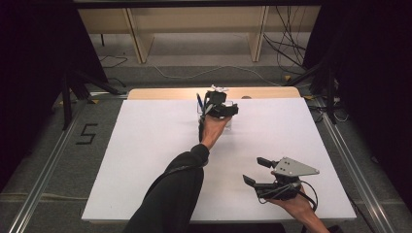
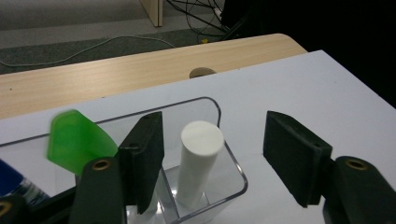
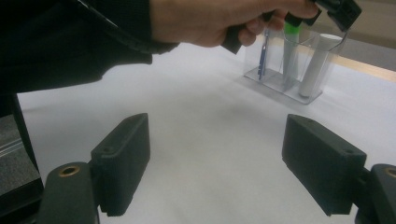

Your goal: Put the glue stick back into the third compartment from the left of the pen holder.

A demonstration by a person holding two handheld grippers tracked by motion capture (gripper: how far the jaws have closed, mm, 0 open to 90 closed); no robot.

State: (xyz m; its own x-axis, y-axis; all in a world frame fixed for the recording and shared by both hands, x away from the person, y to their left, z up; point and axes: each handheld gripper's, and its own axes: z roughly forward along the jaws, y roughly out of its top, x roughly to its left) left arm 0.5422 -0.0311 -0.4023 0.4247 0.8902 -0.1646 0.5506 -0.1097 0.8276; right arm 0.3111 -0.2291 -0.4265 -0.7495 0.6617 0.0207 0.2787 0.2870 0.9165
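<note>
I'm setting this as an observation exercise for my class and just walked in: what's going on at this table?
A person works two handheld grippers over a white table. The left gripper hangs over a clear plastic holder at the far edge, jaws apart around a white cylinder standing in it without pressing it. A green-capped item and a blue pen stand in the holder too. The right gripper waits open near the front, holding nothing.

A plain white cylinder (image 2: 198, 158) stands nearly upright, leaning slightly, in the end compartment of a clear plastic holder (image 2: 233, 161) at the far edge of the white table (image 1: 145, 145).
</note>
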